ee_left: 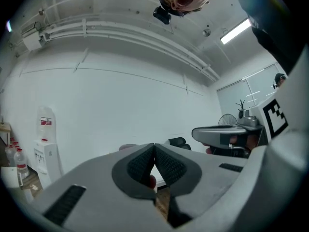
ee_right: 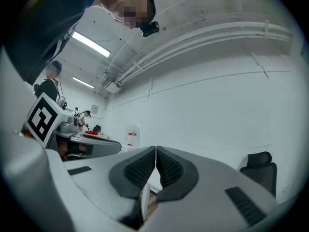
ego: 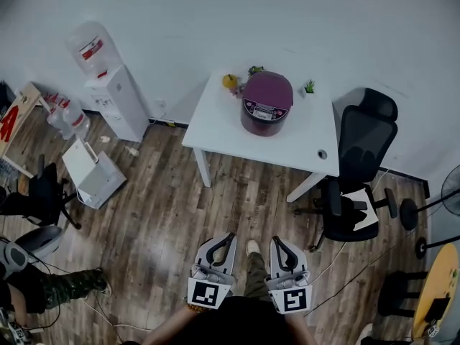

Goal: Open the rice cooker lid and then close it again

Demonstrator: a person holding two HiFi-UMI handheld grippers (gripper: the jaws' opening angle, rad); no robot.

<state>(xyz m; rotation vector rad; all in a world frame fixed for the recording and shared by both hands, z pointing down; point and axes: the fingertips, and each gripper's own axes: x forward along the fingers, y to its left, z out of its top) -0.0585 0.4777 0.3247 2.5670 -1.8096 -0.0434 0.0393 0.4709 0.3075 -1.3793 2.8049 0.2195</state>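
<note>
A purple rice cooker (ego: 267,102) with its lid down stands on the white table (ego: 302,142) against the far wall. My left gripper (ego: 227,237) and right gripper (ego: 277,240) are side by side low in the head view, over the wooden floor and well short of the table. Both point toward the table and hold nothing. In the left gripper view the jaws (ee_left: 154,146) are pressed together, with a sliver of the purple cooker (ee_left: 127,147) showing past them. The right gripper's jaws (ee_right: 156,150) also meet tip to tip.
A black office chair (ego: 356,171) stands right of the table. At the left are a water dispenser (ego: 108,85) and a white box (ego: 93,171). Small plants (ego: 309,87) and a yellow object (ego: 229,81) sit beside the cooker. A fan (ego: 449,192) stands far right.
</note>
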